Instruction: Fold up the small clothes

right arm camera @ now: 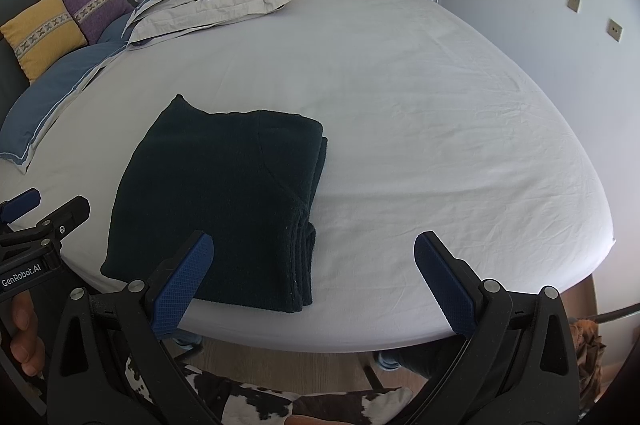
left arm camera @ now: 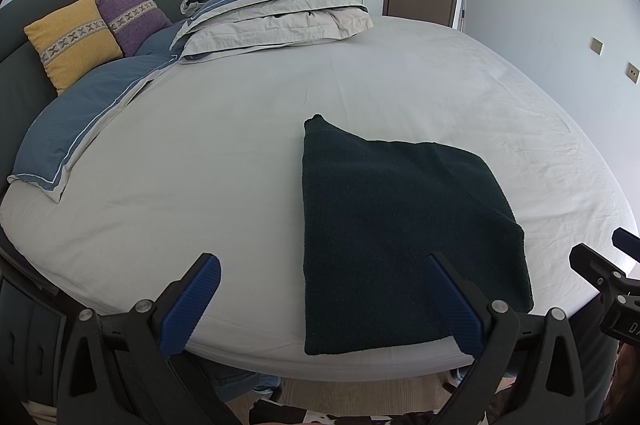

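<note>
Already folded into a thick rectangle, a dark green knitted garment [right arm camera: 216, 201] is being shown lying near the front edge of a bed covered in a pale grey sheet [right arm camera: 420, 97], its stacked layers visible along its right side. Nothing is being held: the left gripper [left arm camera: 324, 301] and the right gripper [right arm camera: 312, 281] are both being kept above the edge with jaws spread wide. The risk is judged to lie in that stack, which could be dragged open by a careless nudge, or the garment pulled off the bed's near edge.
</note>
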Motion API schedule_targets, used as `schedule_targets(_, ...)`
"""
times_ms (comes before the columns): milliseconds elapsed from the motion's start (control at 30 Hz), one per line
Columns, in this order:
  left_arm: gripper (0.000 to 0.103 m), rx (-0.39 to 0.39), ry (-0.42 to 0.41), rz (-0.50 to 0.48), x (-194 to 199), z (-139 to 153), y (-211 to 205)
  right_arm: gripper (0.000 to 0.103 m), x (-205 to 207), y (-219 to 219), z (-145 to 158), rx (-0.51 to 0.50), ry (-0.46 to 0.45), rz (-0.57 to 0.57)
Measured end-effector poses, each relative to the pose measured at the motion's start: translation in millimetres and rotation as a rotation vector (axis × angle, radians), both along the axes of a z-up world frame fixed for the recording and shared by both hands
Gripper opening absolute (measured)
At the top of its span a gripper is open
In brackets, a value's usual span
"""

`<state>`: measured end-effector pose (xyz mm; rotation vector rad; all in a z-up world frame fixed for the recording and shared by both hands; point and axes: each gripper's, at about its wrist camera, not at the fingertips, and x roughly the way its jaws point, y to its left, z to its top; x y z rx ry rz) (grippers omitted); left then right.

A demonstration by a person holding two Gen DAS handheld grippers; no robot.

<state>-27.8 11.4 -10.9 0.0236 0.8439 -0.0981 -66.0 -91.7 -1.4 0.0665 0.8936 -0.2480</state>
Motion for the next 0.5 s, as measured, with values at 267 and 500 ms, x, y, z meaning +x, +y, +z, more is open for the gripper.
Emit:
schedule_targets(267,0.103,0.002,0.003,-0.002,-0.3,-1.2,2.3,0.102,0.0,0.0,-1.0,0.0,0.003,0.001)
schedule_targets(500,0.103,0.008,-0.002,0.0,-0.9,-2.6,2.0,0.102,1.2,-5.0,-3.5,-0.001,0.007,0.014)
